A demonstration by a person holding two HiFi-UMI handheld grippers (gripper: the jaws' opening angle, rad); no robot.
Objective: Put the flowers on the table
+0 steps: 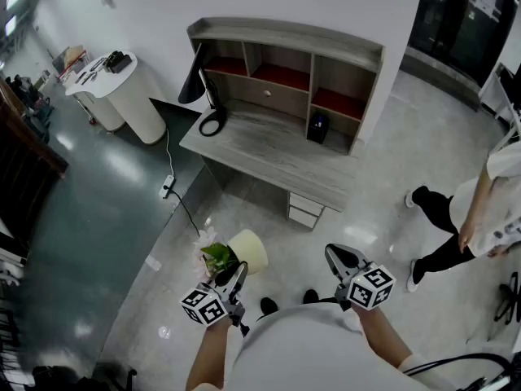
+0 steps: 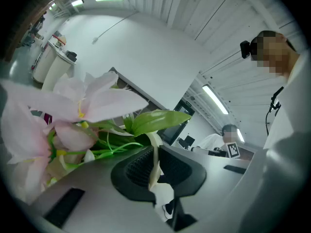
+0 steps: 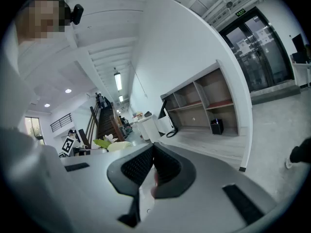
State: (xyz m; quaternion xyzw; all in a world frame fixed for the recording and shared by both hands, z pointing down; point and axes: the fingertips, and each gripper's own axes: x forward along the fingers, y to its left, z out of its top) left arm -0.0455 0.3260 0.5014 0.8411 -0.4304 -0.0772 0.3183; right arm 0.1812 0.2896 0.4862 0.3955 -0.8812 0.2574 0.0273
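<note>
Currently the left gripper (image 2: 154, 165) clamps tight on a pale strip of the flowers (image 2: 82, 113), while the right gripper (image 3: 153, 168) sits pinched together, empty.

**Grey surface against the wall, glossy floor before it**

Well ahead of the left hand-held gripper (image 1: 236, 277) and the right hand-held gripper (image 1: 342, 257), a grey wood-grain surface (image 1: 277, 160) stands against the white wall. A shelf unit (image 1: 285, 59) rests on its back edge. A black lamp (image 1: 195, 84) sits on its left end, ahead and left of the left hand-held gripper. A small black box (image 1: 318, 127) stands further right, under the shelves. On the glossy floor (image 1: 106, 218), left of the left hand-held gripper and nearer the surface, lies a white power strip (image 1: 168, 188) with its cables.
</note>
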